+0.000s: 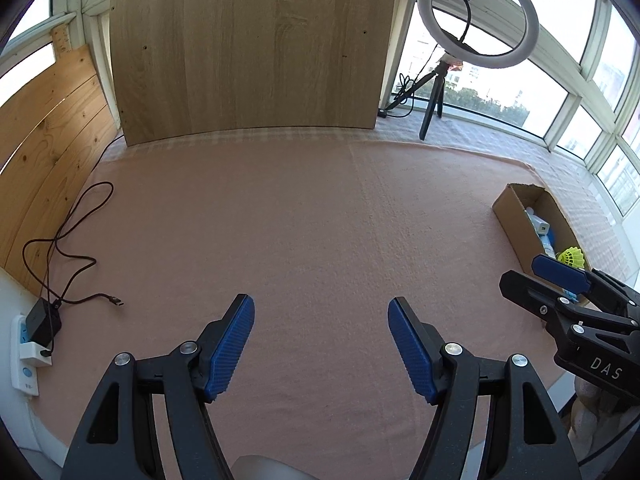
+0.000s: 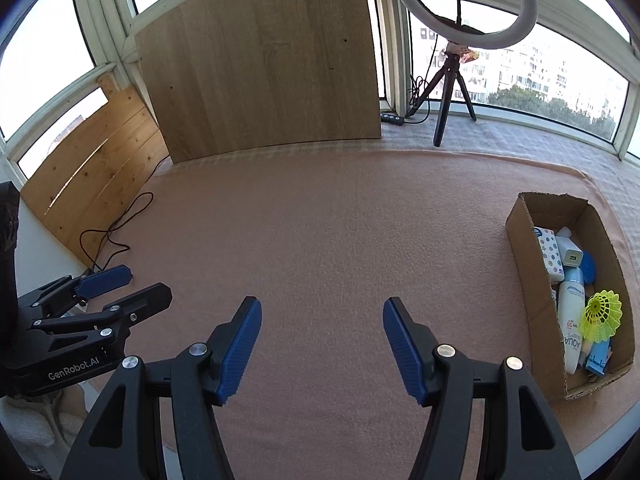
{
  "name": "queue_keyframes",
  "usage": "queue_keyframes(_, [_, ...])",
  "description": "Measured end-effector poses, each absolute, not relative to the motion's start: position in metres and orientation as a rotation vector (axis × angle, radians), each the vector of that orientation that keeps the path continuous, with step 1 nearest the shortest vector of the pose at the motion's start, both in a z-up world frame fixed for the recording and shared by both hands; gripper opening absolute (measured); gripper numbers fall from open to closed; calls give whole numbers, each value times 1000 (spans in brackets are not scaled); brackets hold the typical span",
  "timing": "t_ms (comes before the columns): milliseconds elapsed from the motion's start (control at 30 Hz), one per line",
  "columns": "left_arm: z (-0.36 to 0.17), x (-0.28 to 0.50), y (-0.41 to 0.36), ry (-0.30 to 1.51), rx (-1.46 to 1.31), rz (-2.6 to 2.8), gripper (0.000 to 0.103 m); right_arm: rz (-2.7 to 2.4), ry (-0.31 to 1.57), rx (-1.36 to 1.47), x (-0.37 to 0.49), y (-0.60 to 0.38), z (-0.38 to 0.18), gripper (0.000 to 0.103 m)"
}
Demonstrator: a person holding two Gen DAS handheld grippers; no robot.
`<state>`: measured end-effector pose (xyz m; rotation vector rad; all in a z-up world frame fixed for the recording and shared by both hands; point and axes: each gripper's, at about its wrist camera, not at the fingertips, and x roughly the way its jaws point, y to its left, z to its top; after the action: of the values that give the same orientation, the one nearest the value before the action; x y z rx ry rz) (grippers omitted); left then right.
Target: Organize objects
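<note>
You are facing a table covered with a pink cloth (image 2: pixel 320 232), and daylight is coming in through the windows (image 2: pixel 540 76) that are wrapping around the far side. A large wooden board (image 2: pixel 260 64) is standing upright at the back of the table, and a paler plank panel (image 2: pixel 100 168) is leaning along the left edge. A ring light (image 2: pixel 466 4) on a small tripod is standing to the right of the board. A dark cable (image 1: pixel 60 248) is lying looped on the cloth near a white power strip (image 1: pixel 24 364). Trees and apartment blocks are showing outside.
</note>
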<state>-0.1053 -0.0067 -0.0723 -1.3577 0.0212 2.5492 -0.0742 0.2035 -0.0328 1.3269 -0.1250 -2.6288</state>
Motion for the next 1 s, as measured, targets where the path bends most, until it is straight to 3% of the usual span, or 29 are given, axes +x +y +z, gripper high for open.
queue_keyframes(833, [-81, -106, -4, 13, -1387, 2537, 73, -2657, -98, 1347, -74, 202, -37, 59])
queue_keyframes(1000, [-81, -106, -4, 18, -1384, 2540, 78, -2657, -94, 1353, -74, 203, -38, 59])
